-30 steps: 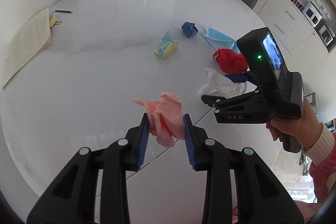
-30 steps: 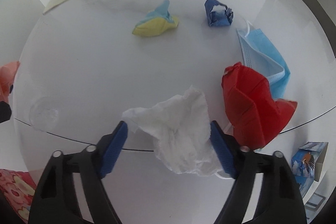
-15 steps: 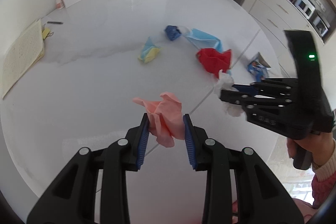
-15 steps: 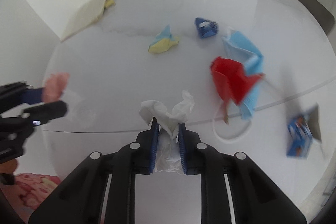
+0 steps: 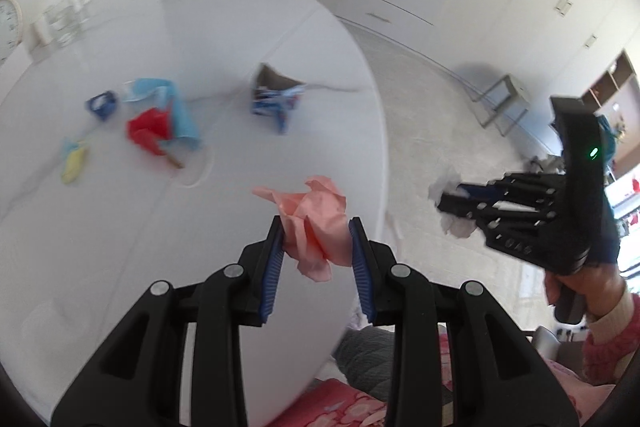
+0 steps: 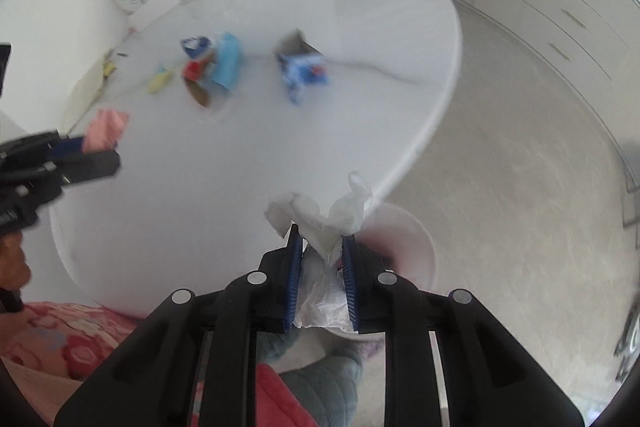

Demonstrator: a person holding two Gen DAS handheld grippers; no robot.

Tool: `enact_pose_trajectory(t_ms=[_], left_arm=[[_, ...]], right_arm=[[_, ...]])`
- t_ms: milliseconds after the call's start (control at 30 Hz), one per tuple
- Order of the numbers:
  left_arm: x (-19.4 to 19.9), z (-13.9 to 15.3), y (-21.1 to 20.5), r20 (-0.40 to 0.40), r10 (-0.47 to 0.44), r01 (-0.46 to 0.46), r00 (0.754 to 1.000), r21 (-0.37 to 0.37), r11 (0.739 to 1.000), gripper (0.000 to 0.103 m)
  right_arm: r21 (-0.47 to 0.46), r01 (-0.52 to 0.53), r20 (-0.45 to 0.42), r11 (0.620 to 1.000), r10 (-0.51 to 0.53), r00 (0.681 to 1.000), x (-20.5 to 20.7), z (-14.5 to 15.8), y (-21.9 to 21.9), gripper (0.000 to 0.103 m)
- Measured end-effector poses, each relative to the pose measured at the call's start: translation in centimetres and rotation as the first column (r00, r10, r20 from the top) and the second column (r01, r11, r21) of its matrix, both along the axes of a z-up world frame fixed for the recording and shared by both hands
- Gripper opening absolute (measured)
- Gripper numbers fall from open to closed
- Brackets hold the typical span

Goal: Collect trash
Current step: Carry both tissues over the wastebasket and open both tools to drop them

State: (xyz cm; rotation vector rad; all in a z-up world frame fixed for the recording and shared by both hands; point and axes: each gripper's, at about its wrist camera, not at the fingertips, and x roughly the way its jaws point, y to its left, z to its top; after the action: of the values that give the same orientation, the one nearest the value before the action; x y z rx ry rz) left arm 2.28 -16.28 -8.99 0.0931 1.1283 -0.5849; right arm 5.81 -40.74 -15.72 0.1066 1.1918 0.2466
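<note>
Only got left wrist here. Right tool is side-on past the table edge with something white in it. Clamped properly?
Observer: Yes. The right wrist view shows the right tool shut on the white tissue, both blue pads pressing it, with paper bunched above the tips.
Operator: Any bin near it? I can't make one out.
Observer: A pale round container, likely the bin, sits on the floor just off the table edge, right beyond the tips.
</note>
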Motion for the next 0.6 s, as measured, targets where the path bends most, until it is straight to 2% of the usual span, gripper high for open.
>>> enact_pose_trajectory(t_ms=[333, 433, 500, 600], left_arm=[[-1.7, -1.6, -6.9, -0.077, -0.076, 0.078, 0.994, 0.021, 0.997, 0.032], [-2.0, -2.6, -8.3, -0.099, -0.086, 0.09, 0.991, 0.037, 0.995, 0.032], [-1.9, -3.1, -8.9, -0.116, -0.087, 0.092, 0.989, 0.039, 0.995, 0.032], [-2.0, -3.9, -10.0, -0.139, -0.093, 0.1, 0.986, 0.04, 0.994, 0.032]], right_arm=[[0.047, -0.049, -0.085, 0.998, 0.052, 0.995, -1.0, -6.8, -2.8, 0.023], [0.053, -0.063, -0.1, 0.997, 0.068, 0.993, -0.5, -7.9, -2.8, 0.037], [0.054, -0.071, -0.111, 0.996, 0.076, 0.991, -0.4, -8.5, -3.1, 0.056], [0.043, -0.067, -0.104, 0.997, 0.071, 0.992, -0.7, -8.0, -3.6, 0.074]])
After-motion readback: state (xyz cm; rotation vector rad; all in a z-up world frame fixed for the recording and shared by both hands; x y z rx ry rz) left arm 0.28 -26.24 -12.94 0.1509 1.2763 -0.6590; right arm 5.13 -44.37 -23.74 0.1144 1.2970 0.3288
